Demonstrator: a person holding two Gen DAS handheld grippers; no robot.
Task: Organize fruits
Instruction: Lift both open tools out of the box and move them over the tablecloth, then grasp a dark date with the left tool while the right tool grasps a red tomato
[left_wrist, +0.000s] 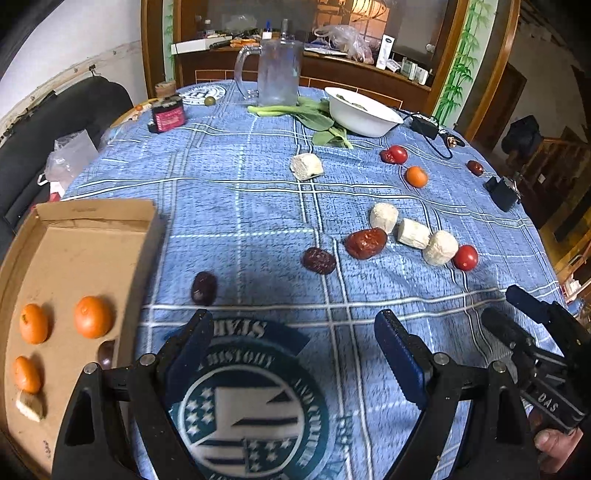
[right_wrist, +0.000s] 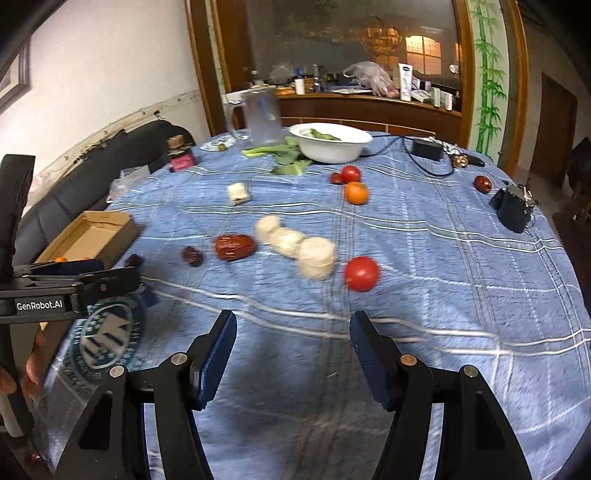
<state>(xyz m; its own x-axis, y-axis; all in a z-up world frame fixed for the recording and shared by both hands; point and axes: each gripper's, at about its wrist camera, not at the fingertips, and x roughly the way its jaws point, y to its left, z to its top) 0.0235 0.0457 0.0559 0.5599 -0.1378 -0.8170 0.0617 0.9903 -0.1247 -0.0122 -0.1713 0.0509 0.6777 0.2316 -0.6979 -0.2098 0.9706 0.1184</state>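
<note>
Three oranges (left_wrist: 92, 316) lying apart inside an open cardboard box (left_wrist: 96, 214) at the table's left edge, with red tomatoes (left_wrist: 465, 257), wrinkled dark dates (left_wrist: 318, 260) and another orange (left_wrist: 416, 176) scattered loose on the blue cloth.

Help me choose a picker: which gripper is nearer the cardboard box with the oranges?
Left. The left gripper hangs open right beside the cardboard box, at its near corner. The right gripper is open further along the table, with the left one between it and the box.

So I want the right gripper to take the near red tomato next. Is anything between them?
Nothing visible. The right gripper is open over bare tablecloth, and the tomato lies just beyond its fingertips. The nearest white chunk sits beside the tomato, off that line.
</note>
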